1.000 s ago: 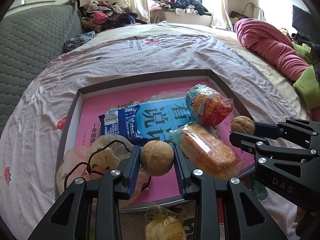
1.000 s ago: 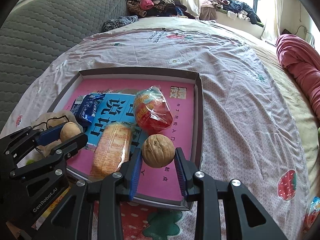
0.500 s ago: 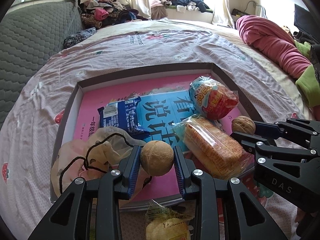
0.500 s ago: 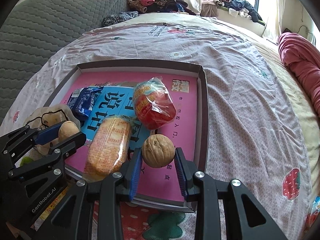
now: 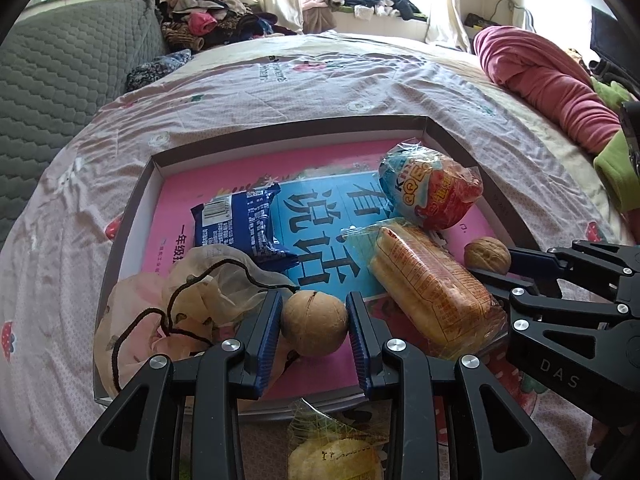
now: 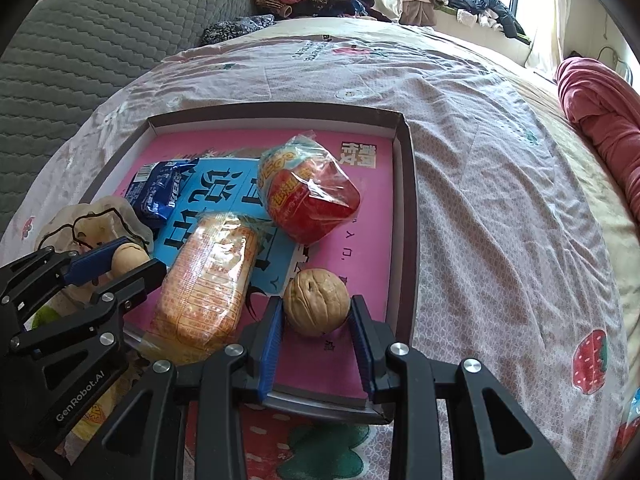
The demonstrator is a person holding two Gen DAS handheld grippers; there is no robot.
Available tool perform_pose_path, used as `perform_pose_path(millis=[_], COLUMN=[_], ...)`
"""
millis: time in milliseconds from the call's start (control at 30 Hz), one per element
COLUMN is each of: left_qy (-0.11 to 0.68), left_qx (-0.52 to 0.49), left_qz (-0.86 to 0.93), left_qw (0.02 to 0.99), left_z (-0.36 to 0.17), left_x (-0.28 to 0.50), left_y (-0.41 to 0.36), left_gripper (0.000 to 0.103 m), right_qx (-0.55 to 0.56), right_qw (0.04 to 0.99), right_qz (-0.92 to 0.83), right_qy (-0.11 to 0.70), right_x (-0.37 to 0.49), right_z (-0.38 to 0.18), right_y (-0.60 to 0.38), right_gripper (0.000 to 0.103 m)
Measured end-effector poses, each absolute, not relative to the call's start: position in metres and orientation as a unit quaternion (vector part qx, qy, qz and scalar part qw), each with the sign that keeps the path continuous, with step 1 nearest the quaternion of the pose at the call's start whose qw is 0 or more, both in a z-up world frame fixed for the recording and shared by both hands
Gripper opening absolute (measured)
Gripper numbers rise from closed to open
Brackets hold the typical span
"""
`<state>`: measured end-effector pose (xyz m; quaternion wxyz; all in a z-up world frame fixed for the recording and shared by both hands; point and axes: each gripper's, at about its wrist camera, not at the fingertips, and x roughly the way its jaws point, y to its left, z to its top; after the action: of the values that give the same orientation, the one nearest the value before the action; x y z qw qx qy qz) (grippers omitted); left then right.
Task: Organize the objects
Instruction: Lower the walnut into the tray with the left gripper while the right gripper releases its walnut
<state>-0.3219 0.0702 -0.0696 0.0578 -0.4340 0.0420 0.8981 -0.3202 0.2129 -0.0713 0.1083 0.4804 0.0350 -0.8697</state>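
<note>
You are holding one walnut in each pair of tongs, above the near end of the shallow tray [image 5: 132, 208] lying on the bed [image 5: 280, 92]. The left tongs [image 5: 313, 322] are clamped on the smoother walnut [image 5: 314, 323], hanging near the tray's 7 o'clock corner, just over the drawstring pouch [image 5: 188, 304]. The right tongs [image 6: 317, 309] are clamped on the wrinkled walnut [image 6: 317, 307], near the 5 o'clock corner, beside the long bread packet [image 6: 208, 284].

Judging by the task, you are about to set both nuts down among the other things in the tray. To do it well:

- Be lowering each nut until it is touching the pink book cover [image 6: 360, 248] before you are easing the pads apart; a round nut dropped from above is likely to be rolling off.
- On the right, be aiming for the bare pink patch at 3 o'clock of the bread packet and 6 o'clock of the red snack bag [image 6: 310, 200], staying clear of the tray's raised wall.
- On the left, be watching the pouch's dark cord [image 5: 176, 300], which is lying just beside the left pad and could be snagging as you withdraw.
- The blue wrapper [image 5: 236, 224] at 11 o'clock of the left nut is well clear.

A yellow packet [image 5: 332, 452] is lying outside the tray at its 6 o'clock edge, not yet tidied.
</note>
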Motion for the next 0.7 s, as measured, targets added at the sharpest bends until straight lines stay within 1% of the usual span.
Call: perform_pose_path(millis=[100,333,400,467,700], left_qy=[0.042,0.041,0.040,0.039,0.033], left_qx=[-0.435,-0.437,-0.439,-0.439,-0.442], left_qz=[0.898,0.897,0.896,0.896,0.895], left_qw=[0.057,0.054,0.051,0.050,0.051], left_z=[-0.0691,-0.0676,-0.0676,-0.0670,-0.0638], left_x=[-0.3222,-0.3228,-0.3234,-0.3231,-0.3213], left_y=[0.0694,0.0672,0.0659,0.0648,0.0635], left_gripper=[0.034,0.039,0.043,0.051,0.055], right_qx=[0.481,0.484,0.484,0.485,0.482], right_qw=[0.108,0.106,0.106,0.105,0.103], right_qz=[-0.869,-0.868,-0.868,-0.868,-0.869], right_qy=[0.036,0.036,0.036,0.033,0.029], right_x=[-0.3200,-0.3199,-0.3202,-0.3203,-0.3195], right_z=[-0.0715,-0.0714,-0.0710,-0.0700,-0.0629], right_y=[0.2127,0.2119,0.2123,0.2134,0.2151], right_gripper=[0.034,0.034,0.034,0.034,0.034])
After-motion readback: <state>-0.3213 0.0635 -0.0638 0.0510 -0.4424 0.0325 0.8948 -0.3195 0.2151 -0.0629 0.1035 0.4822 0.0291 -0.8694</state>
